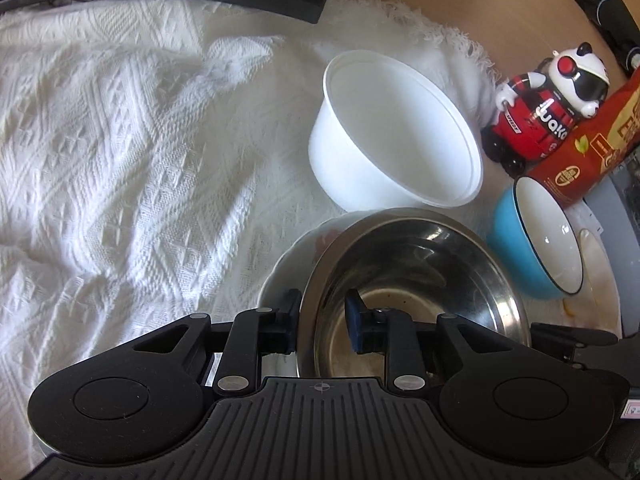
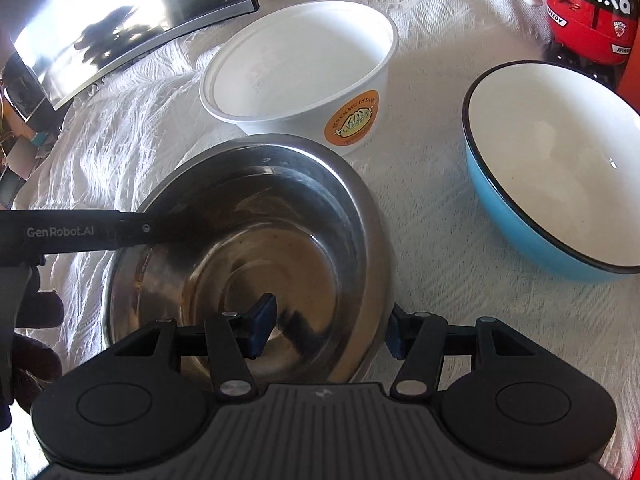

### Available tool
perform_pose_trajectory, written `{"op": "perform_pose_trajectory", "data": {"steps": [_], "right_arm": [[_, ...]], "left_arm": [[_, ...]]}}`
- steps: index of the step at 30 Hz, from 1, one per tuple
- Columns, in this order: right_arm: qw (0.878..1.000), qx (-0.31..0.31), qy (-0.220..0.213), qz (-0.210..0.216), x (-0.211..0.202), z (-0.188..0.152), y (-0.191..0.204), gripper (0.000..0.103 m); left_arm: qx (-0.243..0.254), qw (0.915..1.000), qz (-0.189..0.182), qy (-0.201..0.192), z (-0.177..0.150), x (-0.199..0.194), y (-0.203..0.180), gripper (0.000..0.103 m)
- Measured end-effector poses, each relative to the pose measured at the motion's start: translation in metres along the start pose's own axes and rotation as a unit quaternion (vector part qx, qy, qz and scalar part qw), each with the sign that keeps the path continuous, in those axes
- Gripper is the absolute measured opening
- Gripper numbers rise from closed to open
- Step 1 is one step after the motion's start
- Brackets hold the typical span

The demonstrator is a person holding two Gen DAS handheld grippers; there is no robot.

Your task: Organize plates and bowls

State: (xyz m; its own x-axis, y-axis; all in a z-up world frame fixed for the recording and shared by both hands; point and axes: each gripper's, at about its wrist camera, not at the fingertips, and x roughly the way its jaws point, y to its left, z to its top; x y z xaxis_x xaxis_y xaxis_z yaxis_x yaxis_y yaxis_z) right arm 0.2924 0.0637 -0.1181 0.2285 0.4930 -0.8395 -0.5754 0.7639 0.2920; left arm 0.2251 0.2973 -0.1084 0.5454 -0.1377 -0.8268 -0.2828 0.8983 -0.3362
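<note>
Shiny round steel bowl sits on a white plate on the white woven tablecloth. Left tongs straddle its near rim, pads not visibly pressing. Right tongs straddle the opposite rim, spread. White plastic tub and blue ceramic bowl stand just behind.

Home desk setting is indicated: wooden tabletop draped with a white knitted cloth, a monitor behind, a toy panda figure, household bowls laid out.
</note>
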Motion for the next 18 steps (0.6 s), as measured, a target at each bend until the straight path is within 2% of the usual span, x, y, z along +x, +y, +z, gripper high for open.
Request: {"op": "perform_pose_trajectory", "data": {"steps": [4, 7, 12, 15, 17, 18], "right_arm": [[1.000, -0.002, 0.001, -0.001, -0.001, -0.001, 0.000, 0.056], [1.000, -0.004, 0.002, 0.000, -0.001, -0.001, 0.001, 0.057], [1.000, -0.006, 0.004, 0.006, -0.002, -0.002, 0.000, 0.057], [1.000, -0.003, 0.005, 0.010, -0.003, -0.004, 0.000, 0.057], [1.000, 0.003, 0.006, 0.013, -0.004, -0.005, -0.001, 0.056], [1.000, 0.004, 0.006, 0.015, -0.004, -0.005, -0.002, 0.056]], "left_arm": [[-0.009, 0.9999, -0.010, -0.001, 0.000, 0.003, 0.001, 0.028], [-0.020, 0.9996, -0.017, -0.003, -0.002, 0.003, 0.001, 0.033], [-0.026, 0.9995, -0.011, -0.011, -0.011, -0.002, -0.003, 0.033], [-0.041, 0.9988, -0.024, -0.010, -0.013, -0.007, -0.003, 0.033], [-0.049, 0.9977, -0.046, -0.008, -0.014, -0.009, -0.006, 0.034], [-0.047, 0.9981, -0.039, -0.006, -0.014, -0.009, -0.009, 0.033]]}}
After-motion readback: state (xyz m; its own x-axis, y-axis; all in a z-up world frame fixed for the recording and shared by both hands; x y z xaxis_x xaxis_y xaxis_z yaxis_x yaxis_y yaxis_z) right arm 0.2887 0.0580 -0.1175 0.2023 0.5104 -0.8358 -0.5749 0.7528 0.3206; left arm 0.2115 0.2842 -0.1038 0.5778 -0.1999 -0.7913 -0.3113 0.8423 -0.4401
